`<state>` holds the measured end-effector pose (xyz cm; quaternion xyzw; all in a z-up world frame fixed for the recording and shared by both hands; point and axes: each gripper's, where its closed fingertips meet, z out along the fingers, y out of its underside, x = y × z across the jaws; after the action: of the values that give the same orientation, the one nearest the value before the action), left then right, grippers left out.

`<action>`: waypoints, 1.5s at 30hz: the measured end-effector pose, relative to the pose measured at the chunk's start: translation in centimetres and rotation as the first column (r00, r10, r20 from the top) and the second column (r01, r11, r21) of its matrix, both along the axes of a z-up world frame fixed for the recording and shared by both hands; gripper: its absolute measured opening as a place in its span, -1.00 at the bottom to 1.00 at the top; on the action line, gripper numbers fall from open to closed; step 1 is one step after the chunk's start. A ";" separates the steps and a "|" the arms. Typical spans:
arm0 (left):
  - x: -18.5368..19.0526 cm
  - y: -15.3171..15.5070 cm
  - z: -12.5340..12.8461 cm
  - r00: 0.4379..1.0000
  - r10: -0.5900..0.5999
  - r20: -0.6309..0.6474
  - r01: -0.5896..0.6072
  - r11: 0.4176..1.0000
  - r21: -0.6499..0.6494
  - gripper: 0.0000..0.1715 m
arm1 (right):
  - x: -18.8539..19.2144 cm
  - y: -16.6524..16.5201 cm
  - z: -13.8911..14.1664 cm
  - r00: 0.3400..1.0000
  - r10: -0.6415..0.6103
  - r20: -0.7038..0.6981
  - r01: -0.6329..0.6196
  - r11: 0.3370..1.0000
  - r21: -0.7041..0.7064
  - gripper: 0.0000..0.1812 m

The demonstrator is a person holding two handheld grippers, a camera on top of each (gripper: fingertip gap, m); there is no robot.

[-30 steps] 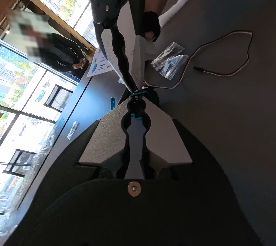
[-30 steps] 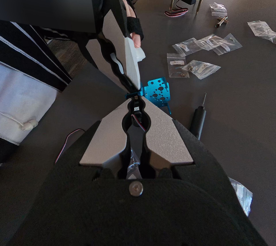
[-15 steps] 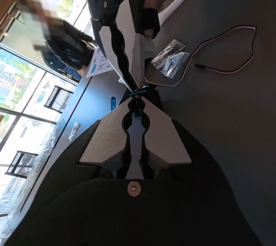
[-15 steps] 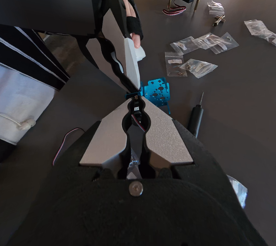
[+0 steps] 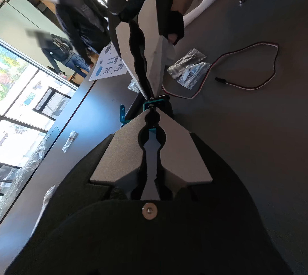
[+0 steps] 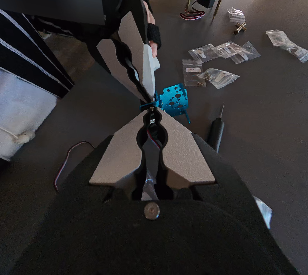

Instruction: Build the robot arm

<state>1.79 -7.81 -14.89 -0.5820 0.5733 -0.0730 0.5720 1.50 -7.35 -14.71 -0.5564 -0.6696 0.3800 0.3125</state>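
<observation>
Both closed tip to tip at frame centre: left claw [image 5: 152, 111] and right claw [image 6: 152, 111] pinching one blue bracket [image 6: 173, 99] with its black servo from opposite sides, apparently steadying it above the desk [image 6: 250, 133].

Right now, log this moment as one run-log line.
left gripper: shut on blue bracket | right gripper: shut on small screw at bracket | screwdriver, screw bags: on table
</observation>
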 end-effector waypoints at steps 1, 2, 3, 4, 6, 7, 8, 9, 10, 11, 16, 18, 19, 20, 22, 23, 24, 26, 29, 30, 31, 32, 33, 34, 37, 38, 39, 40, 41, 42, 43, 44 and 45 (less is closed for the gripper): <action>-0.1 0.1 0.1 1.000 0.007 0.000 -0.007 1.000 0.014 -1.00 | -0.1 0.0 0.0 1.000 -0.003 0.000 0.003 0.999 -0.036 -0.97; -0.2 0.2 0.3 1.000 0.013 0.004 -0.013 0.999 0.033 -1.00 | -0.1 0.1 0.1 1.000 -0.008 0.001 0.008 0.997 -0.082 -0.97; -0.2 0.1 0.5 1.000 0.011 0.008 -0.011 0.999 0.044 -0.98 | -0.2 0.1 0.1 1.000 -0.004 0.004 0.004 0.991 -0.135 -0.97; -0.2 0.1 0.6 1.000 0.008 0.011 -0.009 0.999 0.047 -0.95 | -0.2 0.1 0.1 1.000 -0.001 0.011 0.003 0.981 -0.192 -0.98; -0.1 0.2 0.7 1.000 0.003 0.007 -0.003 0.998 0.063 -0.90 | -0.2 0.2 0.2 1.000 0.008 0.021 -0.002 0.964 -0.266 -1.00; 0.0 0.2 0.7 1.000 -0.007 -0.001 0.007 0.997 0.071 -0.89 | -0.1 0.3 0.1 1.000 0.017 0.024 -0.009 0.961 -0.276 -1.00; 0.0 0.2 0.7 1.000 -0.018 -0.008 0.018 0.997 0.077 -0.90 | -0.1 0.3 0.1 0.999 0.023 0.026 -0.015 0.961 -0.276 -1.00; 0.1 0.2 0.7 1.000 -0.027 -0.010 0.027 0.997 0.078 -0.92 | -0.1 0.3 0.1 0.999 0.024 0.029 -0.015 0.961 -0.276 -1.00; 0.1 0.2 0.7 0.999 -0.033 -0.007 0.033 0.997 0.073 -0.92 | -0.2 0.4 0.1 0.999 0.024 0.032 -0.014 0.962 -0.272 -1.00; 0.1 0.3 0.6 0.999 -0.037 -0.005 0.037 0.997 0.063 -0.95 | -0.1 0.4 0.1 0.999 0.023 0.034 -0.013 0.965 -0.263 -1.00; -0.3 0.5 0.1 1.000 -0.025 0.004 0.025 0.997 0.068 -1.00 | 0.0 0.6 0.1 0.999 0.002 0.036 0.006 0.974 -0.225 -1.00; -0.6 0.6 0.3 0.999 -0.010 0.048 0.009 1.000 0.026 -0.92 | 0.1 0.8 0.2 0.999 -0.023 0.029 0.028 0.980 -0.197 -0.95; -0.8 0.7 0.7 0.997 0.003 0.078 -0.003 1.000 0.005 -0.90 | 0.2 0.9 0.3 0.999 -0.035 0.023 0.038 0.982 -0.185 -0.93; -1.2 0.9 1.2 0.993 0.024 0.112 -0.023 1.000 -0.009 -0.87 | 0.3 1.0 0.4 0.999 -0.047 0.017 0.050 0.983 -0.178 -0.91; -2.6 1.3 2.3 0.980 0.072 0.188 -0.065 0.997 -0.043 -0.85 | 0.4 0.9 0.7 0.997 -0.076 0.007 0.076 0.983 -0.168 -0.85; -3.5 1.4 2.8 0.968 0.103 0.228 -0.090 0.994 -0.065 -0.85 | 0.5 0.9 0.8 0.996 -0.093 0.007 0.093 0.983 -0.158 -0.81; -4.7 1.6 3.1 0.953 0.139 0.269 -0.119 0.989 -0.088 -0.85 | 0.7 1.0 0.8 0.993 -0.114 0.012 0.115 0.983 -0.143 -0.78; -7.0 1.7 3.6 0.906 0.200 0.374 -0.153 0.977 -0.150 -0.86 | 0.9 0.9 0.7 0.987 -0.159 0.027 0.161 0.981 -0.109 -0.75; -10.9 2.1 6.2 0.763 0.275 0.585 -0.206 0.961 -0.184 -0.89 | 1.2 1.0 0.9 0.966 -0.256 0.032 0.258 0.964 -0.062 -0.74; -12.5 2.4 7.0 0.704 0.307 0.641 -0.247 0.951 -0.185 -0.92 | 1.1 1.0 1.3 0.952 -0.307 0.017 0.307 0.950 -0.057 -0.74; -14.0 2.6 7.9 0.640 0.334 0.692 -0.291 0.939 -0.183 -0.98 | 0.9 0.9 2.0 0.932 -0.364 -0.007 0.363 0.930 -0.059 -0.74; -15.6 2.9 8.5 0.549 0.377 0.746 -0.352 0.914 -0.202 -1.00 | 0.2 -0.2 3.3 0.924 -0.380 -0.054 0.375 0.924 -0.079 -0.78; -17.1 3.2 8.8 0.442 0.416 0.795 -0.401 0.884 -0.240 -1.00 | -1.0 -2.5 4.8 0.933 -0.338 -0.124 0.327 0.939 -0.107 -0.91; -17.9 3.3 8.9 0.345 0.432 0.834 -0.413 0.867 -0.278 -1.00 | -2.4 -4.8 5.9 0.938 -0.298 -0.179 0.280 0.952 -0.119 -0.99; -17.4 3.4 9.6 0.252 0.387 0.887 -0.338 0.894 -0.294 -0.93 | -6.4 -8.4 2.4 0.964 -0.264 -0.035 0.261 0.962 -0.075 -0.88; -17.1 3.7 9.3 0.287 0.409 0.866 -0.340 0.889 -0.307 -0.89 | -7.3 -8.7 0.5 0.963 -0.268 0.031 0.270 0.961 -0.058 -0.82; -17.0 4.0 8.8 0.324 0.434 0.841 -0.355 0.879 -0.318 -0.85 | -8.1 -9.0 -0.8 0.960 -0.271 0.068 0.274 0.960 -0.053 -0.79; -16.8 4.1 8.6 0.352 0.443 0.825 -0.364 0.877 -0.315 -0.81 | -8.9 -9.4 -1.7 0.960 -0.267 0.089 0.273 0.960 -0.060 -0.79; -16.7 4.1 8.5 0.373 0.445 0.814 -0.364 0.878 -0.313 -0.80 | -9.4 -9.3 -2.6 0.950 -0.291 0.113 0.298 0.953 -0.048 -0.79; -16.5 4.1 8.3 0.388 0.449 0.805 -0.358 0.878 -0.317 -0.79 | -9.7 -9.0 -3.2 0.938 -0.321 0.133 0.326 0.945 -0.023 -0.79; -16.3 4.1 8.1 0.401 0.450 0.798 -0.343 0.882 -0.324 -0.77 | -10.0 -8.9 -3.6 0.929 -0.341 0.147 0.346 0.938 -0.009 -0.80; -15.9 4.0 7.9 0.412 0.446 0.795 -0.319 0.888 -0.332 -0.76 | -10.1 -8.9 -3.9 0.919 -0.362 0.157 0.367 0.930 -0.006 -0.80; -15.5 3.9 7.8 0.420 0.440 0.793 -0.292 0.894 -0.341 -0.76 | -10.4 -9.1 -4.1 0.917 -0.364 0.164 0.373 0.927 -0.026 -0.80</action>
<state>-13.76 -3.87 -7.11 -0.6207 0.0671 -0.2664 0.7343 -8.88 -16.43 -18.83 -0.7092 -0.5640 0.2887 0.3093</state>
